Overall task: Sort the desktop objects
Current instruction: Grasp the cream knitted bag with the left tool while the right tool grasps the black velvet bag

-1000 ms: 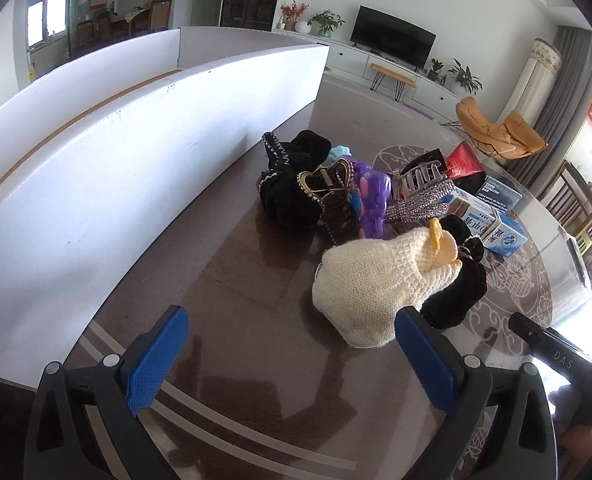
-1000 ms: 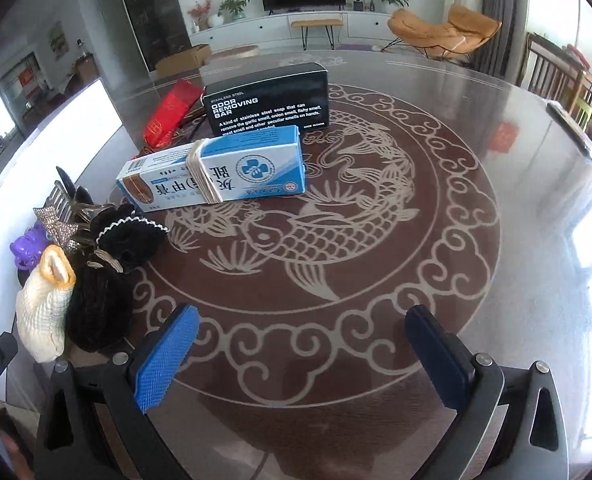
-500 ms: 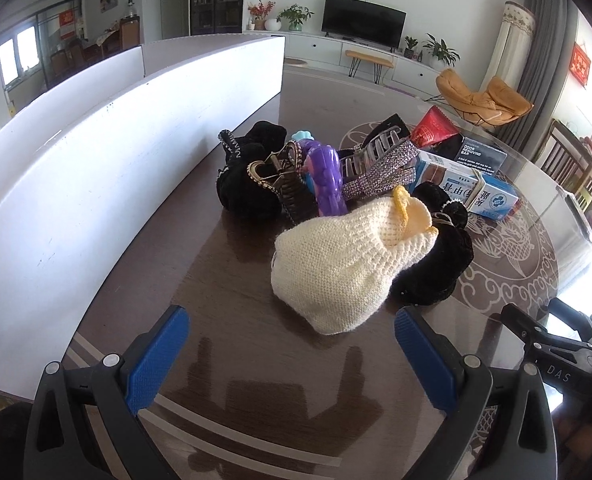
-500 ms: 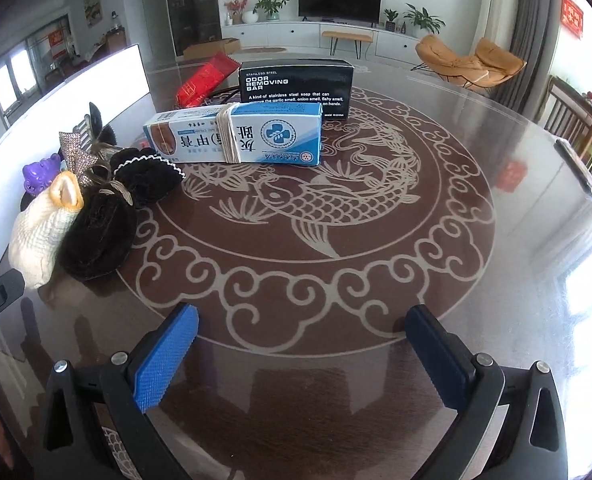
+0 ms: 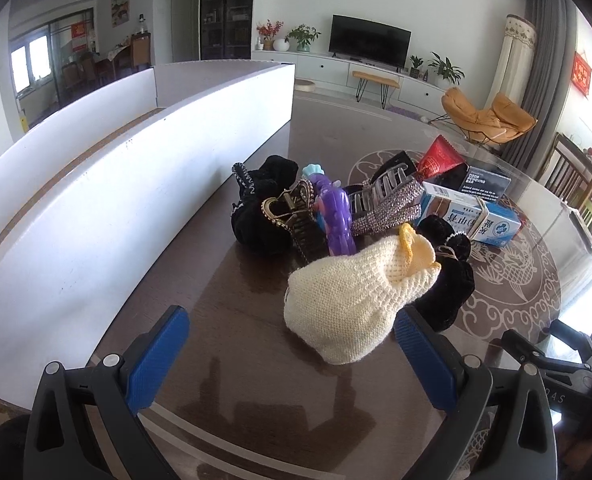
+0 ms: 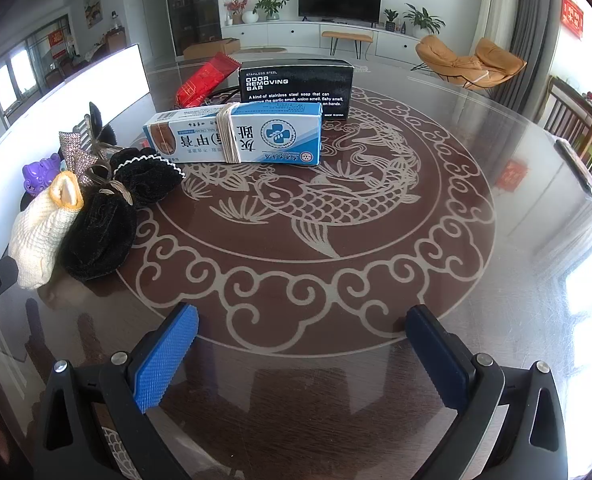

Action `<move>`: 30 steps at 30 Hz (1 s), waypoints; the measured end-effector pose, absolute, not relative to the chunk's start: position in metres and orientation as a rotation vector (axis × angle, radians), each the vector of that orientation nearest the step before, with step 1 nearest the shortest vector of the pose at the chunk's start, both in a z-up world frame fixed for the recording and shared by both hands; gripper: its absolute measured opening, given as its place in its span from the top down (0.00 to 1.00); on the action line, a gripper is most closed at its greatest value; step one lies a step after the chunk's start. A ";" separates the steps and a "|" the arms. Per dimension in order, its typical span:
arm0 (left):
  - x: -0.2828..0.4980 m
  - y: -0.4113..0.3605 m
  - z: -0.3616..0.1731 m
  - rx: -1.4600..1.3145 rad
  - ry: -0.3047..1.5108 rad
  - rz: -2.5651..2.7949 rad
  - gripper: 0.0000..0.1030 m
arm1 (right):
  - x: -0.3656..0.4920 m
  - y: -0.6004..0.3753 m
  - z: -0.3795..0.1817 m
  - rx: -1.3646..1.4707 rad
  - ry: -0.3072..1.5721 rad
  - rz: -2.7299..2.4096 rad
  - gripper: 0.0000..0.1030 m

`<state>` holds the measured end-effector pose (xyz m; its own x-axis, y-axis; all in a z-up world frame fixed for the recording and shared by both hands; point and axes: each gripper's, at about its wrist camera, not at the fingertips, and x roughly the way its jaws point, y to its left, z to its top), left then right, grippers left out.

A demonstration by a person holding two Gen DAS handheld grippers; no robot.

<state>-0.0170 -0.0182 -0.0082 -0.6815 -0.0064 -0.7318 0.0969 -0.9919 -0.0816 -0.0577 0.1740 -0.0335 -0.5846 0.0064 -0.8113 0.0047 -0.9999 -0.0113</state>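
My left gripper hangs with its blue pads spread wide and nothing between them, the cream knitted pouch just ahead near the table's left edge. My right gripper is likewise spread and empty over the fish pattern, well short of the blue-and-white box and the black box behind it.

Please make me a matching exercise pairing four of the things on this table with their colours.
Things:
1. knit pouch
2. toy
3. soap box
4. packet

Colours:
A. red
B. black
C. cream
D. purple

Pairs: 1-C, 2-D, 3-B, 4-A
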 end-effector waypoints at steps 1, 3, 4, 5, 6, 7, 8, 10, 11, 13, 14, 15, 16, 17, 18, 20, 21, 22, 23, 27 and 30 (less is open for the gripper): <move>-0.024 -0.018 -0.007 1.232 0.166 -2.822 0.00 | -0.058 0.174 -0.033 -1.431 -0.019 2.795 0.00; -0.041 -0.011 -0.009 1.284 0.103 -2.825 0.00 | -0.058 0.174 -0.034 -1.431 -0.019 2.795 0.00; -0.048 -0.007 -0.011 1.305 0.068 -2.841 0.00 | -0.058 0.174 -0.034 -1.431 -0.019 2.795 0.00; -0.053 -0.003 -0.013 1.323 0.049 -2.863 0.00 | -0.058 0.174 -0.034 -1.431 -0.019 2.795 0.00; -0.058 0.000 -0.014 1.345 0.048 -2.887 0.00 | -0.058 0.174 -0.034 -1.431 -0.019 2.795 0.00; -0.061 0.003 -0.017 1.379 0.056 -2.912 0.00 | -0.058 0.174 -0.034 -1.431 -0.019 2.795 0.00; -0.063 0.006 -0.020 1.433 0.069 -2.933 0.00 | -0.058 0.174 -0.034 -1.431 -0.019 2.795 0.00; -0.066 0.014 -0.030 1.614 0.119 -2.966 0.00 | -0.058 0.174 -0.034 -1.431 -0.019 2.795 0.00; -0.064 0.019 -0.034 1.696 0.097 -2.965 0.00 | -0.058 0.174 -0.034 -1.431 -0.019 2.795 0.00; -0.054 0.029 -0.029 1.735 -0.042 -3.006 0.00 | -0.058 0.174 -0.034 -1.431 -0.019 2.795 0.00; -0.047 0.030 -0.025 1.721 -0.061 -3.018 0.00 | -0.058 0.174 -0.034 -1.432 -0.019 2.795 0.00; -0.042 0.028 -0.020 1.677 -0.048 -3.029 0.00 | -0.058 0.174 -0.034 -1.432 -0.019 2.795 0.00; -0.039 0.025 -0.016 1.634 -0.024 -3.034 0.00 | -0.058 0.174 -0.034 -1.431 -0.019 2.795 0.00; -0.039 0.021 -0.013 1.601 -0.003 -3.031 0.00 | -0.058 0.174 -0.034 -1.431 -0.019 2.795 0.00; -0.041 0.018 -0.012 1.584 0.007 -3.017 0.00 | -0.058 0.174 -0.034 -1.431 -0.019 2.795 0.00; -0.048 0.016 -0.015 1.595 0.006 -2.988 0.00 | -0.058 0.174 -0.034 -1.431 -0.019 2.795 0.00; -0.053 0.017 -0.017 1.602 0.007 -2.982 0.00 | -0.058 0.174 -0.034 -1.431 -0.019 2.795 0.00; -0.055 0.016 -0.020 1.607 0.013 -2.979 0.00 | -0.058 0.174 -0.034 -1.431 -0.019 2.795 0.00; -0.058 0.016 -0.022 1.614 0.017 -2.976 0.00 | -0.058 0.174 -0.034 -1.431 -0.019 2.795 0.00; -0.065 0.015 -0.027 1.619 -0.016 -2.929 0.00 | -0.058 0.174 -0.034 -1.431 -0.019 2.795 0.00; -0.059 0.011 -0.026 1.567 -0.028 -2.932 0.22 | -0.058 0.174 -0.034 -1.431 -0.019 2.795 0.00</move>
<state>-0.0591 0.0107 -0.0264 -0.5426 0.1523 -0.8261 -0.1680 -0.9832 -0.0710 -0.0577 0.1738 -0.0338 -0.5845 0.0069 -0.8114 0.0044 -0.9999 -0.0116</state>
